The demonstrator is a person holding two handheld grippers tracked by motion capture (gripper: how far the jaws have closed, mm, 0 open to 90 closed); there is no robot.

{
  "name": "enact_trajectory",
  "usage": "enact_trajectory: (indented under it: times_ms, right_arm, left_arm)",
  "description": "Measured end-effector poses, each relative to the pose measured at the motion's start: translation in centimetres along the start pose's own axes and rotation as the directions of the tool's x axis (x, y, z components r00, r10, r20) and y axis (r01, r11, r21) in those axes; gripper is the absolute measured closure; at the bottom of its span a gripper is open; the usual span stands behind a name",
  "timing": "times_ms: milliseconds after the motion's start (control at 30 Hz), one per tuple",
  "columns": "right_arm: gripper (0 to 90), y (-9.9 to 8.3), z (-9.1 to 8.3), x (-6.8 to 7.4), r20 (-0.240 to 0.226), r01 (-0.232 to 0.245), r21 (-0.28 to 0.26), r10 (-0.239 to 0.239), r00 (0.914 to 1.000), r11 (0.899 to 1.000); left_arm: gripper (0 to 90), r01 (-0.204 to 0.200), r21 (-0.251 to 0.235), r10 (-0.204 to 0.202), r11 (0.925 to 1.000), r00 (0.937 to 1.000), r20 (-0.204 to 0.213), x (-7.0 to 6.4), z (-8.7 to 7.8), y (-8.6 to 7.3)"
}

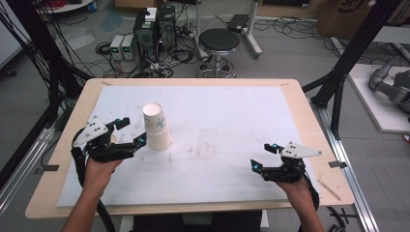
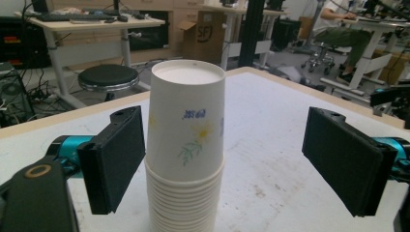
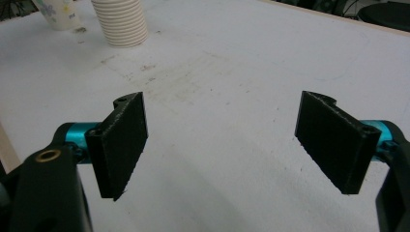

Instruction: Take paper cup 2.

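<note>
White table mat (image 1: 227,145) | left gripper (image 1: 130,131): jaws spread, flanking inverted cup stack (image 1: 156,126) | right gripper (image 1: 262,156): jaws spread, empty.

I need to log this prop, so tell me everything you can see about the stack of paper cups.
The stack of paper cups stands upside down on the white table sheet, left of centre. The cups are nested, their rolled rims forming ribbed rings at the bottom. The outermost cup shows a yellow flower print and small blue lettering; its flat base faces up. The left claw is open around it, one jaw at either side, not pressing it.
</note>
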State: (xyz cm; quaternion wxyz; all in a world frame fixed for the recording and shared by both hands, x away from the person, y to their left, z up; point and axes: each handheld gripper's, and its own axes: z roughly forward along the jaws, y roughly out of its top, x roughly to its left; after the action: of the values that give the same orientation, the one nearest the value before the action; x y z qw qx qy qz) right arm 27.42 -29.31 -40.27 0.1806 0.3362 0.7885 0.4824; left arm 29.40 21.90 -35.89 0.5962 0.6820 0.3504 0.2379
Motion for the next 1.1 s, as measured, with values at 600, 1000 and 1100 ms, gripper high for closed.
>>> enact_trajectory:
  times_ms: [600,1000,1100]
  right_arm:
    - [19.5,0.0,0.2,0.0,-0.007,0.003,0.007,-0.003,1.0,1.0]
    - [19.5,-0.1,0.4,0.0,-0.012,-0.002,0.011,0.002,0.9999,1.0]
    - [19.5,-0.1,0.4,-0.1,-0.013,-0.001,0.011,0.001,0.9999,1.0]
  left_arm:
    - [15.3,0.015,0.065,-0.014,0.9977,0.9997,-0.022,1.4,3.4,2.0]
    - [15.3,-0.005,0.101,0.005,0.9949,1.0,-0.003,1.3,5.8,2.4]
    - [15.6,-0.006,0.12,0.006,0.9927,1.0,-0.001,1.4,6.4,2.3]
